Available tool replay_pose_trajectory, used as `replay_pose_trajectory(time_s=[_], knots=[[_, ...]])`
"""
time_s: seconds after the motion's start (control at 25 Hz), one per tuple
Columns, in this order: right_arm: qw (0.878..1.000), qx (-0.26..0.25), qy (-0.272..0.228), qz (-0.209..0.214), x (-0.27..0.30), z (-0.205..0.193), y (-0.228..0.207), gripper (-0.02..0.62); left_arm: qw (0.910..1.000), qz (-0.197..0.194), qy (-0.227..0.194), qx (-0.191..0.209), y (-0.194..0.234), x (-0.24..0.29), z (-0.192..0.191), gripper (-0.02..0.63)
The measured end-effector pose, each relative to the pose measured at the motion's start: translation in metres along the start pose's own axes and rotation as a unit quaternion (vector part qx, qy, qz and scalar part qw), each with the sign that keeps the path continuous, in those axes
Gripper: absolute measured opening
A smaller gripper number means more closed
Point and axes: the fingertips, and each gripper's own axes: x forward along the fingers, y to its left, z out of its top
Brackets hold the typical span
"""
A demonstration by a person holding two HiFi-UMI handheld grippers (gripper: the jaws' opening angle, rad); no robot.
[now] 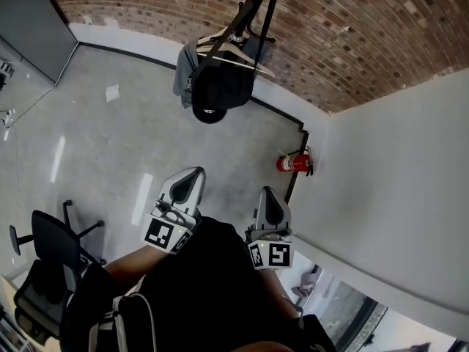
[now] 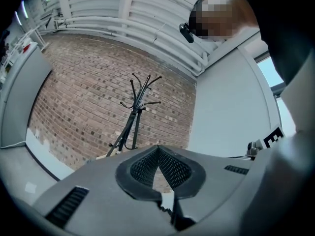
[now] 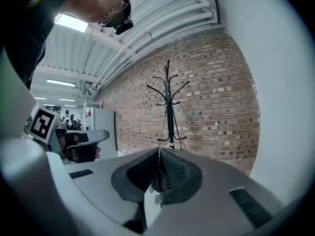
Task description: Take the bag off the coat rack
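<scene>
Bag (image 1: pixel 220 86) hangs black and slack from the coat rack (image 1: pixel 253 9), its strap looped over an upper hook so the weight sits low against the pole. A grey garment (image 1: pixel 185 75) shares the rack just beside it. The rack stands close against the brick wall (image 1: pixel 352 35), well apart from both claws.

The left claw (image 1: pixel 192 174) has its jaws pressed together at the tips with nothing between them. The right claw (image 1: pixel 267 191) looks the same to me. Its own view shows a dark blob in the gap below the tips, which I take for the distant bag, though I can't be sure. Both claws are carried level and side by side in front of the body, which suits an approach rather than a reach.

The floor (image 1: pixel 110 145) ahead lies open up to the rack's base. On my right the white wall (image 1: pixel 396 182) runs in close, with a red fire extinguisher (image 1: pixel 293 163) at its corner, so I'd favour the left side. An office chair (image 1: pixel 47 244) sits off to the left, out of the path.
</scene>
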Motion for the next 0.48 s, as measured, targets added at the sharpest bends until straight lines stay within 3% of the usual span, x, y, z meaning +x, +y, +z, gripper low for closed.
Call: replay_pose_trajectory(time_s=[0.48], knots=[[1.000,0.021,-0.011,0.005,0.093,0.022,0.013,0.020,0.9996,-0.028,0.010,0.004,0.064,0.043,0.026,0.018]])
